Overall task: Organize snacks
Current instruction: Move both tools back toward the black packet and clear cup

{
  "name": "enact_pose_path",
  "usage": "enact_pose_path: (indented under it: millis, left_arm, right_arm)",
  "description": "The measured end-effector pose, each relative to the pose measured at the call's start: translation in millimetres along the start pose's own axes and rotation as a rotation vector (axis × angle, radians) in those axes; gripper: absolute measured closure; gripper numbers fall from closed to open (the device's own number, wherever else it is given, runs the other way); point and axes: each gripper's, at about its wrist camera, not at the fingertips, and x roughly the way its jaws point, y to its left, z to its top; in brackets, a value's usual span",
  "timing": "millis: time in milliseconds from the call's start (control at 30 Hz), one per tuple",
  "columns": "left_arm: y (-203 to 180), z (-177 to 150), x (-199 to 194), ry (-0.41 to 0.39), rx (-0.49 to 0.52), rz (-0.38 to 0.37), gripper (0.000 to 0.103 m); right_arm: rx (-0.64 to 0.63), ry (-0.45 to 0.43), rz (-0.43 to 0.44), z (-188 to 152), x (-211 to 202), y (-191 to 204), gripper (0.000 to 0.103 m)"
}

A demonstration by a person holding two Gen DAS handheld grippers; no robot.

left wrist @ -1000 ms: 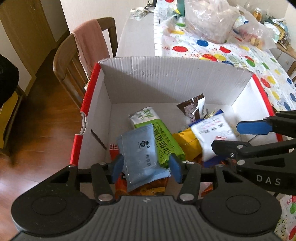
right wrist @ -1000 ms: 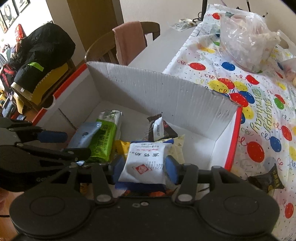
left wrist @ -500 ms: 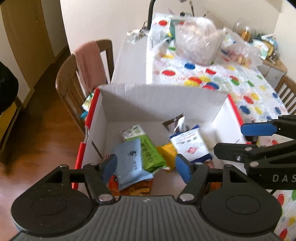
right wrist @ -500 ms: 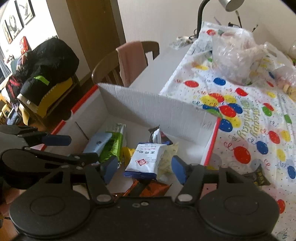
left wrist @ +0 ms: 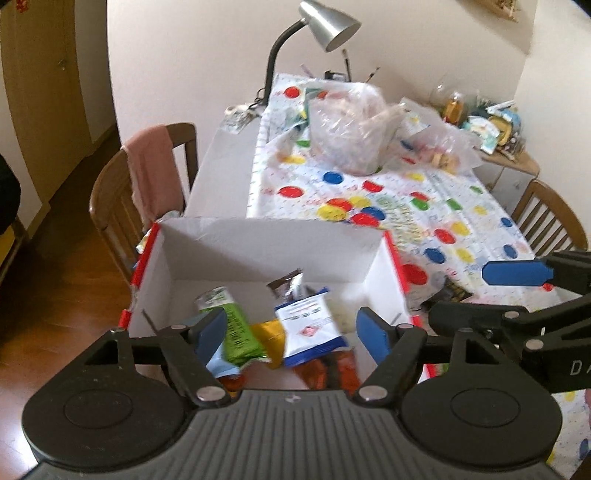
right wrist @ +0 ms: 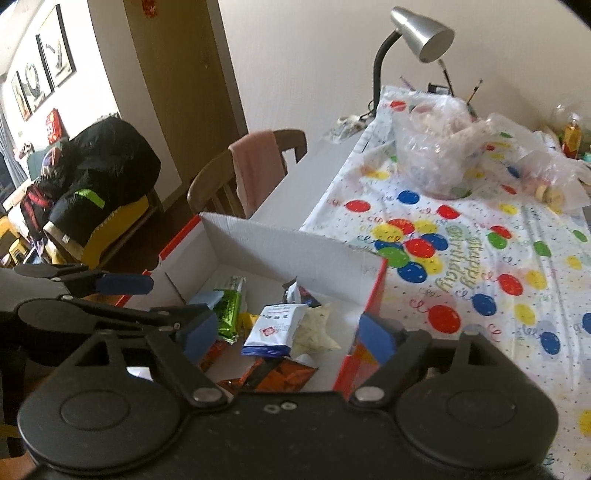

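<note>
Snack packets (left wrist: 310,325) lie in the box (left wrist: 273,243) on the table (left wrist: 221,162), bags (left wrist: 354,125) and lamp (left wrist: 325,22) behind it, a chair (left wrist: 122,199) at its left.

A silver desk lamp (left wrist: 328,24) overlooks the pink-draped chair (left wrist: 147,181).
</note>
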Motion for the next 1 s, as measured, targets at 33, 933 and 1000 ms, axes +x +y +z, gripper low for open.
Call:
enact_pose_path:
  millis: [33, 933, 1000]
  left_arm:
    - [-3.7, -0.1, -1.7, -0.005, 0.0, -0.004, 0.026]
    - [-183.3, -6.8, 52.7, 0.062, 0.12, -0.134, 0.021]
    - [-192.8, -3.1, 64.0, 0.082, 0.146, -0.141, 0.021]
  right_arm:
    - [0.004, -0.006, 0.002, -1.2, -4.0, -2.8, 0.02]
    - [0.067, 0.014, -0.126, -65.7, -66.1, -175.5, 0.0]
    - [0.056, 0.032, -0.125, -71.3, -65.4, -186.9, 0.0]
